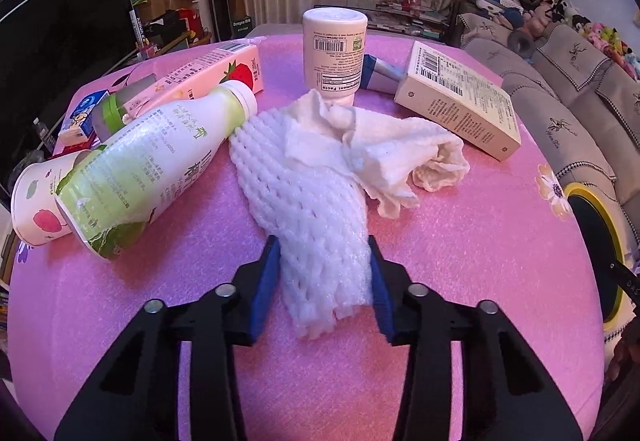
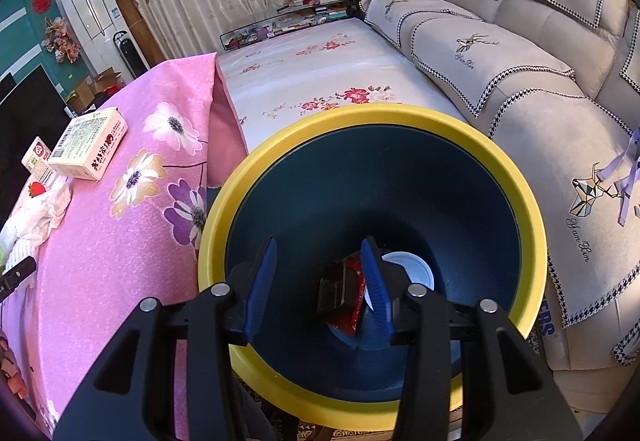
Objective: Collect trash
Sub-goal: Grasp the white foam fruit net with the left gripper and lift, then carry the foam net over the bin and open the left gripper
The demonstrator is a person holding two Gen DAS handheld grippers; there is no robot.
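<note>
In the left wrist view my left gripper (image 1: 323, 281) straddles the near end of a white foam fruit net (image 1: 308, 209) lying on the pink table (image 1: 480, 241); its blue pads touch the net's sides. A crumpled white tissue (image 1: 384, 157) lies over the net's far end. Around it lie a green-white bottle (image 1: 148, 169), a paper cup (image 1: 38, 205), a strawberry carton (image 1: 216, 75), an upright white bottle (image 1: 334, 53) and a beige box (image 1: 460, 101). In the right wrist view my right gripper (image 2: 320, 277) is open and empty over the yellow-rimmed dark bin (image 2: 520, 181), which holds a red wrapper (image 2: 352, 301) and a white lid (image 2: 412, 269).
The bin's rim (image 1: 592, 197) shows at the table's right edge in the left wrist view. A sofa (image 2: 520, 81) stands right of the bin, and a floral white sheet (image 2: 320, 73) lies behind it. A TV (image 1: 60, 41) stands far left.
</note>
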